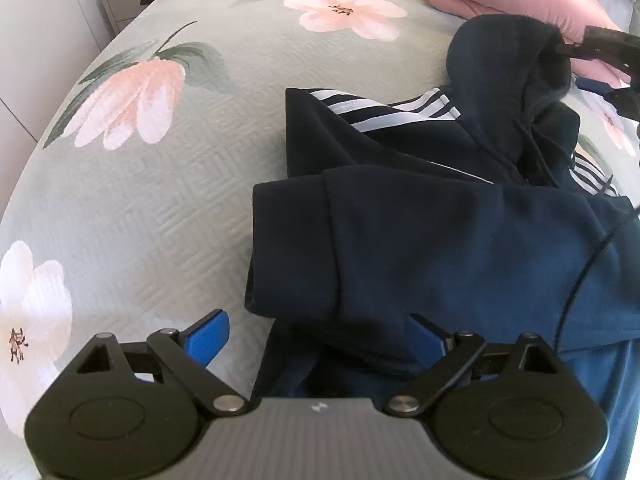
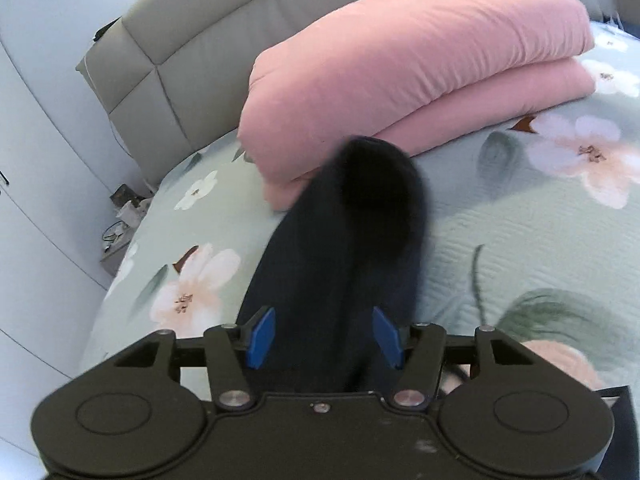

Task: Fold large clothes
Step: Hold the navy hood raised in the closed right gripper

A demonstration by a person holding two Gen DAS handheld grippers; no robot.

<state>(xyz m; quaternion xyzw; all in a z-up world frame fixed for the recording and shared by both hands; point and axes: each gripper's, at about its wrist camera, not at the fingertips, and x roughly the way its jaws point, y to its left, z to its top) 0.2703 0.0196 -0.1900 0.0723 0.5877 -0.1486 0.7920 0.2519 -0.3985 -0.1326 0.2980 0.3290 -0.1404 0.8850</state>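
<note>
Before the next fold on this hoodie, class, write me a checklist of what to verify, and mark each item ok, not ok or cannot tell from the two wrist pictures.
1. Right gripper open: ok. Its blue pads stand apart either side of the dark cloth, not pressing it.
2. Hood let go and settled: not ok. It stands raised and blurred between the open jaws.
3. Left gripper open: ok. One pad is bare over the bedspread; the other is half hidden by cloth.
4. Hoodie lying flat: not ok. The folded body bunches near the left gripper.
5. Striped sleeves tucked in: cannot tell.
6. Pink duvet out of the way: cannot tell. The hood overlaps it in the picture.
</note>
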